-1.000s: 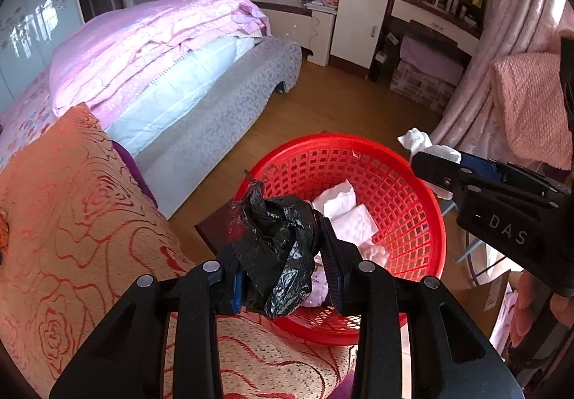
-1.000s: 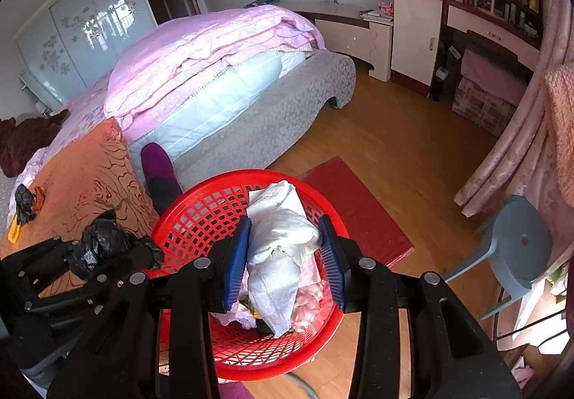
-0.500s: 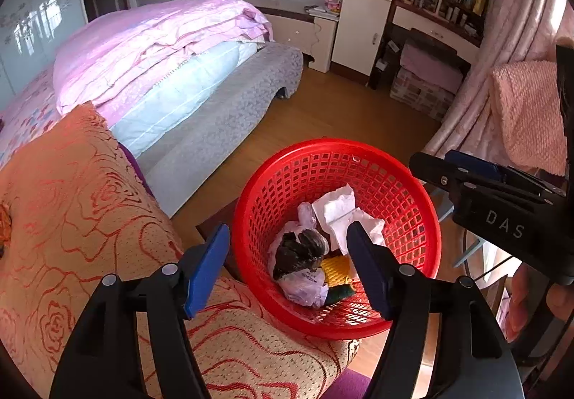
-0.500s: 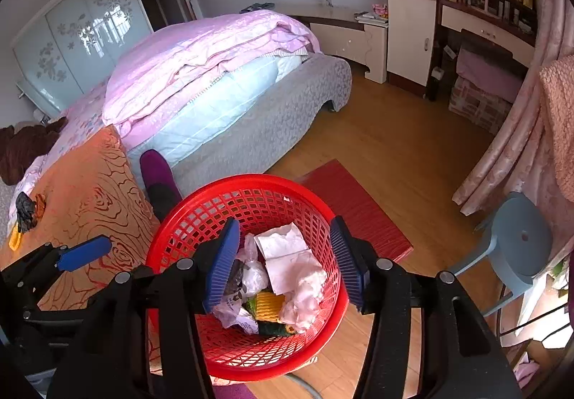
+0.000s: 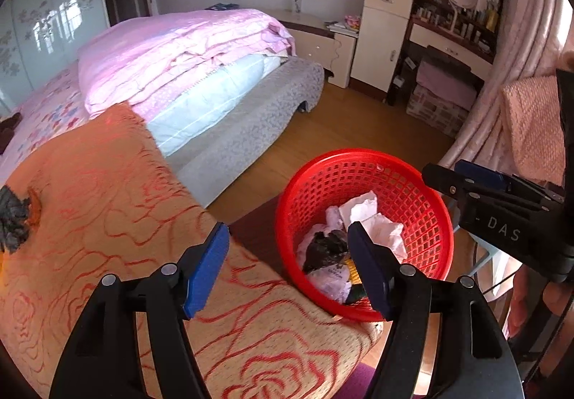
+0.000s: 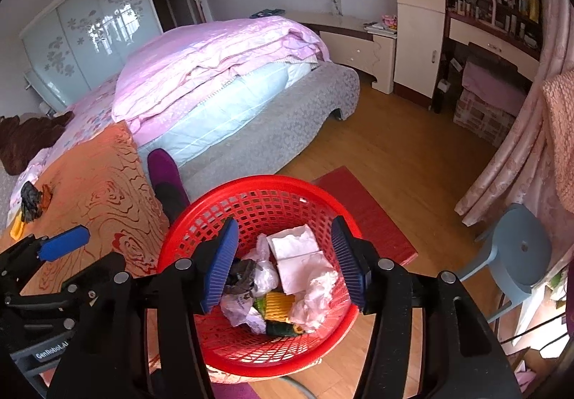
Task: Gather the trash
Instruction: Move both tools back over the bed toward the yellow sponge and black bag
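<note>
A red mesh basket (image 5: 423, 198) (image 6: 272, 198) stands beside the orange rose-patterned blanket (image 5: 100, 205). It holds white tissues (image 6: 301, 255), a black bag (image 5: 328, 248) (image 6: 240, 273), a clear wrapper and a yellow piece (image 6: 276, 305). My left gripper (image 5: 287, 270) is open and empty over the blanket's edge, left of the basket. My right gripper (image 6: 285, 264) is open and empty above the basket. A black scrap and an orange scrap (image 6: 34, 200) lie on the blanket at the far left; they also show in the left wrist view (image 5: 16, 216).
A bed with a pink quilt (image 6: 222, 61) stands behind. A red mat (image 6: 369, 212) lies on the wood floor. A blue stool (image 6: 520, 248) stands at the right by pink curtains (image 6: 516, 155). A purple slipper (image 6: 163, 171) sits by the bed.
Both grippers opened. The black bag dropped from the left one and the white tissue wad from the right one into the basket. The left gripper then swung left over the blanket.
</note>
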Available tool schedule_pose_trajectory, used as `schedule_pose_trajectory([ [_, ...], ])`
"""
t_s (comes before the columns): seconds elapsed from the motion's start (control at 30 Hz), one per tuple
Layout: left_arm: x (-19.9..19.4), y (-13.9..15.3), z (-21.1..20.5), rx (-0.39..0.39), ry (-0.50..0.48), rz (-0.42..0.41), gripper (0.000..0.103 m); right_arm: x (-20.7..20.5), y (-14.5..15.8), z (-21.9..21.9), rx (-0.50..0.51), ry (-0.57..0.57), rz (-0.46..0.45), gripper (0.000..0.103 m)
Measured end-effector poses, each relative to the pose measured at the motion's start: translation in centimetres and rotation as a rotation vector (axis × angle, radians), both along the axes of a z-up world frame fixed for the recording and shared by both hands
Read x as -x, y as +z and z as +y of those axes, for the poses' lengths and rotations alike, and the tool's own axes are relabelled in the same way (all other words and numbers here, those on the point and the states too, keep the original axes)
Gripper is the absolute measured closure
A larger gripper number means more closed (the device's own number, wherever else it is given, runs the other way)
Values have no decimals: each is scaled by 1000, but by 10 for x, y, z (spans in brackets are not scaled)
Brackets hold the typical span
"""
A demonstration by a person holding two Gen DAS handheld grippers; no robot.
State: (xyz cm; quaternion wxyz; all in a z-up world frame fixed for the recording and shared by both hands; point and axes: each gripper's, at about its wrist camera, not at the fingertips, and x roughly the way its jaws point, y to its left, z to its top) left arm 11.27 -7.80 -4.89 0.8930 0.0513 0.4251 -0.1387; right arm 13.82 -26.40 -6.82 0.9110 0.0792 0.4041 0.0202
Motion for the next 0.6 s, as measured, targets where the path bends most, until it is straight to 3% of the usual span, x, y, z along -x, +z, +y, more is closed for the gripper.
schedule_pose_trajectory([
  [0.2,9,14,33,21,69,-32,36,7,4,25,6,66,-31,43],
  [0.6,19,35,121,31,259,-68,34,8,20,92,11,198,-64,40],
])
